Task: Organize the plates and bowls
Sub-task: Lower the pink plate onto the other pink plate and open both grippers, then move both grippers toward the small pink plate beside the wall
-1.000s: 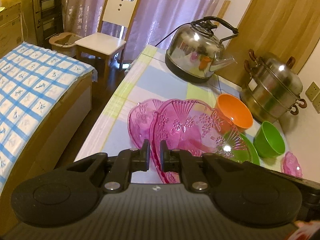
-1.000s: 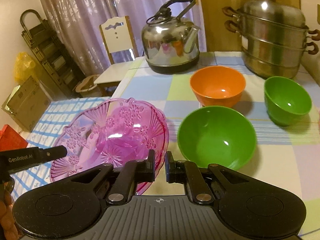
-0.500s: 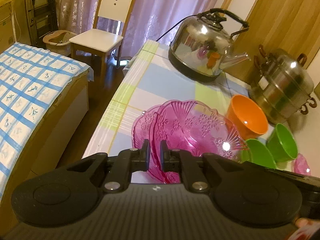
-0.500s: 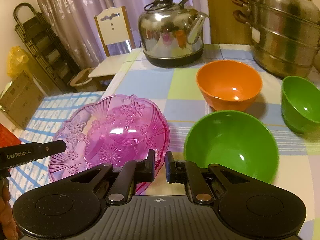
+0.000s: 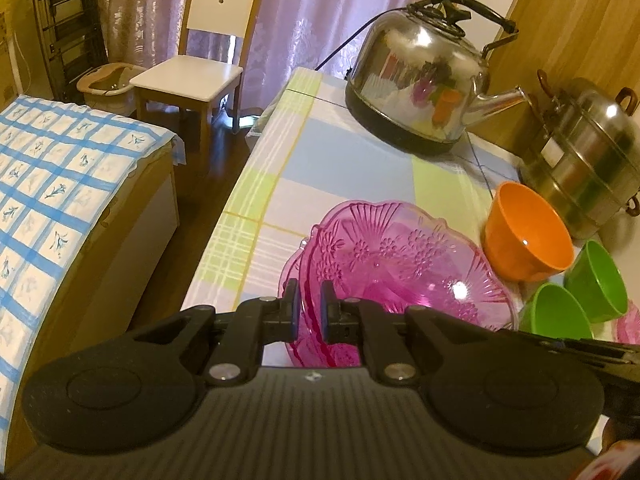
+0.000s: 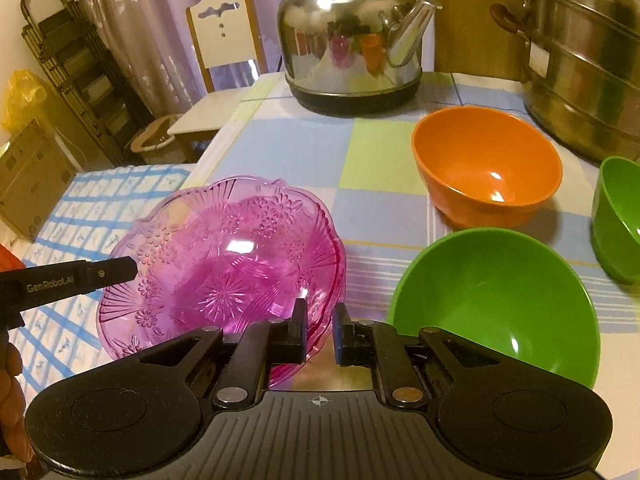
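Note:
A pink glass plate (image 5: 400, 264) (image 6: 224, 256) with a flower pattern is held by both grippers just above a second pink plate (image 5: 294, 264) on the table. My left gripper (image 5: 308, 304) is shut on its near rim. My right gripper (image 6: 320, 316) is shut on its right rim. A large green bowl (image 6: 496, 300) (image 5: 556, 312), an orange bowl (image 6: 486, 168) (image 5: 528, 232) and a smaller green bowl (image 6: 618, 212) (image 5: 598, 280) stand to the right. Another pink plate (image 5: 628, 322) shows at the far right edge.
A steel kettle (image 5: 420, 92) (image 6: 352, 36) stands at the back of the checked table (image 5: 348, 176). A stacked steel steamer pot (image 5: 584, 160) (image 6: 580, 64) stands at the back right. A white chair (image 5: 200, 68) and a bed with a blue checked cover (image 5: 60, 184) are left of the table.
Both grippers have lowered the pink plate from a steep tilt to nearly level over the second pink plate. Both wrist views have moved closer to the table.

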Demonstrator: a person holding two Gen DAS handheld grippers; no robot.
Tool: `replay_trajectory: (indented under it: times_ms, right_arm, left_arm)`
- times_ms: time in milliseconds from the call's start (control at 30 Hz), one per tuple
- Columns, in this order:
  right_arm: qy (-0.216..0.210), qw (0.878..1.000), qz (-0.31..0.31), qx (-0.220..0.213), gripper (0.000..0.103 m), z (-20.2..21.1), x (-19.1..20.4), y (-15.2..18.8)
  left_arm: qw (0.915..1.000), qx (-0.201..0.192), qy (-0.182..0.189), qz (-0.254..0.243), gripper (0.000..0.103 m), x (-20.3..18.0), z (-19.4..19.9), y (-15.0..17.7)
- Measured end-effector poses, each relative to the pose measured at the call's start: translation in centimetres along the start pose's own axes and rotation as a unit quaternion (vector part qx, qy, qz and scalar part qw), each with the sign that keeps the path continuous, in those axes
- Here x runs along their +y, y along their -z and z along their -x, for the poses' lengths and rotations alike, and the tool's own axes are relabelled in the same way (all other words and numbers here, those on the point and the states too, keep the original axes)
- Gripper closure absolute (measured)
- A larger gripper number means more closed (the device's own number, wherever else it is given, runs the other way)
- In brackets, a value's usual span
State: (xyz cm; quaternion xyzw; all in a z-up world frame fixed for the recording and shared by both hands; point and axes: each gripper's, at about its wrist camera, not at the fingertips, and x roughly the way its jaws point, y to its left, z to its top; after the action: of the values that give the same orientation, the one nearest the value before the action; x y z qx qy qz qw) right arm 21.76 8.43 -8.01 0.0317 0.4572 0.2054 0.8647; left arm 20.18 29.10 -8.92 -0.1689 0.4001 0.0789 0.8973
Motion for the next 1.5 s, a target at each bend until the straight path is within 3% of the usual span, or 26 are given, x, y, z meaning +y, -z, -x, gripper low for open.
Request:
replay_trajectory:
  times_ms: [700, 767, 800, 867, 1200, 1367, 1500]
  right_arm:
    - [0.0, 1.0, 0.015, 0.012, 0.088, -1.6, 0.7, -0.2]
    - [-0.008, 1.0, 0.014, 0.016, 0.082, -1.7, 0.7, -0.3]
    - [-0.015, 1.0, 0.014, 0.017, 0.065, -1.8, 0.7, -0.3]
    - [-0.025, 1.0, 0.012, 0.009, 0.042, -1.5, 0.6, -0.3]
    - [-0.038, 0.999, -0.001, -0.016, 0.042, 1.2, -0.2, -0.4]
    - [-0.03, 0.999, -0.007, -0.035, 0.042, 4.4, -0.8, 0.0]
    - [-0.014, 0.998, -0.014, -0.053, 0.042, 7.4, -1.9, 0.8]
  left_arm:
    - [0.9999, 0.006, -0.008, -0.006, 0.092, 0.8, -1.9, 0.3]
    - [0.9999, 0.001, -0.012, -0.005, 0.088, 0.8, -1.9, 0.3]
    - [0.9999, -0.004, -0.01, -0.004, 0.087, 0.9, -1.8, 0.3]
    - [0.9999, -0.007, -0.008, -0.002, 0.084, 0.9, -1.6, 0.2]
    - [0.9997, -0.02, -0.002, 0.011, 0.078, -0.3, 1.2, 0.5]
    - [0.9995, -0.029, 0.008, -0.007, 0.074, -2.9, 3.6, 0.5]
    - [0.9989, -0.035, 0.019, -0.025, 0.066, -5.4, 5.8, 0.9]
